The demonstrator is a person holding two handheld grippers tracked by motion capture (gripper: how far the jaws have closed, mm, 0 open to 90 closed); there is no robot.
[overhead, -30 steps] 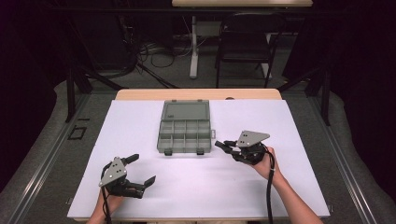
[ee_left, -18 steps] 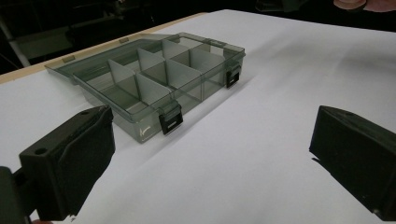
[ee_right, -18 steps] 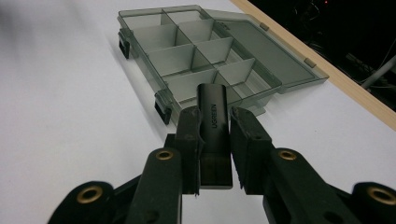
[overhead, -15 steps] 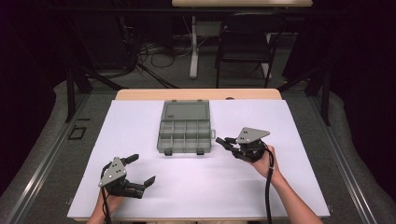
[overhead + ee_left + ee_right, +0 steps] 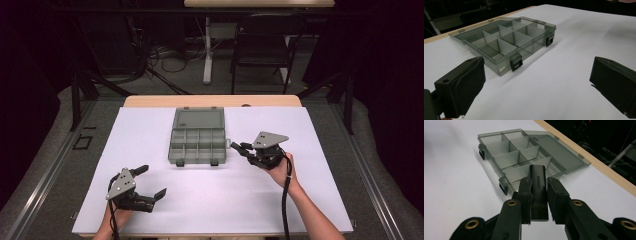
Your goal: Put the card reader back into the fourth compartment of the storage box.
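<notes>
UGREEN-marked black adapter [image 5: 538,192], clamped between the jaws of the right gripper [image 5: 243,148], hangs just beside the right edge of the open compartment box [image 5: 197,145] at mid-table. Left gripper [image 5: 150,181] rests near the front edge, jaws wide and empty. The carry step appears in hand; next, the adapter likely needs lowering into a compartment and releasing.

The right hand-held gripper [image 5: 240,148], jaws clamped on a black UGREEN device [image 5: 538,191], has shifted slightly toward 10 o'clock, bringing its tips closer to the right edge of the grey compartment box [image 5: 197,146]. The grey plate on top now sits more level than before.
</notes>
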